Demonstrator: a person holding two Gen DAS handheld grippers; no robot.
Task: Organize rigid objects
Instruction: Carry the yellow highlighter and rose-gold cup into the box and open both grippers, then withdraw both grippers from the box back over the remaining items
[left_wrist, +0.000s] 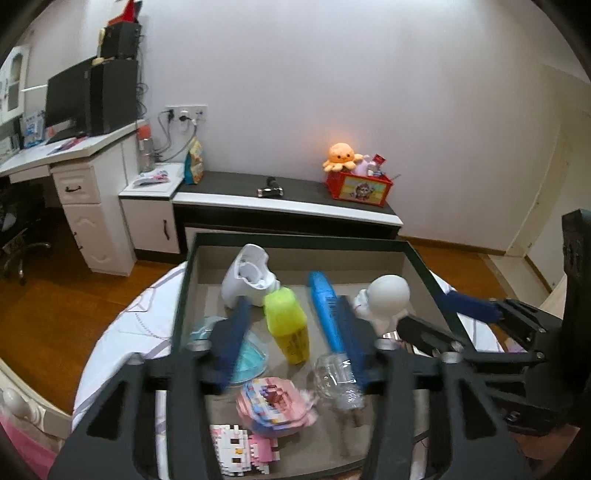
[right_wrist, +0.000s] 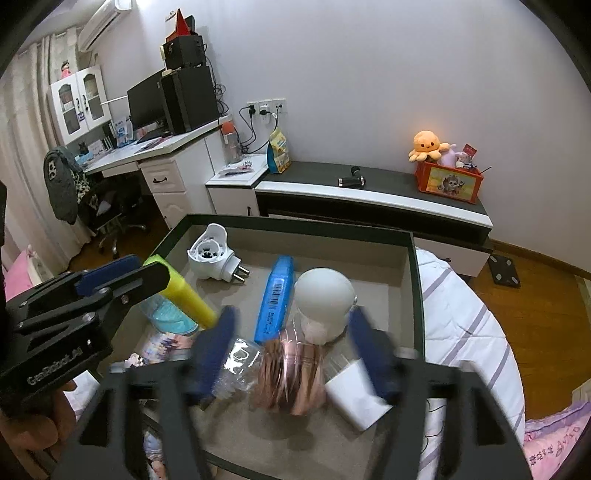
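A dark-rimmed tray (left_wrist: 295, 242) on the bed holds the objects. My left gripper (left_wrist: 293, 306) is open over it. A yellow bottle (left_wrist: 288, 328) and a blue box (left_wrist: 325, 314) lie between its blue fingers (left_wrist: 232, 336), untouched by the pads. My right gripper (right_wrist: 291, 312) is open too. It straddles a white round-headed object (right_wrist: 323, 295), a copper-pink wrapped item (right_wrist: 291, 373) and the blue box (right_wrist: 275, 299). Also in the tray are a white plug-in device (left_wrist: 247, 277), a clear plastic bottle (left_wrist: 336, 376), a pink card pack (left_wrist: 273, 402) and a block kitten figure (left_wrist: 240, 446).
The tray rests on a white quilt (right_wrist: 465, 314) with wooden floor around the bed. A white block (right_wrist: 358, 395) lies by my right finger. A low cabinet (left_wrist: 288, 201) with a red toy box (left_wrist: 358, 186) stands by the far wall, a desk (left_wrist: 55, 155) to its left.
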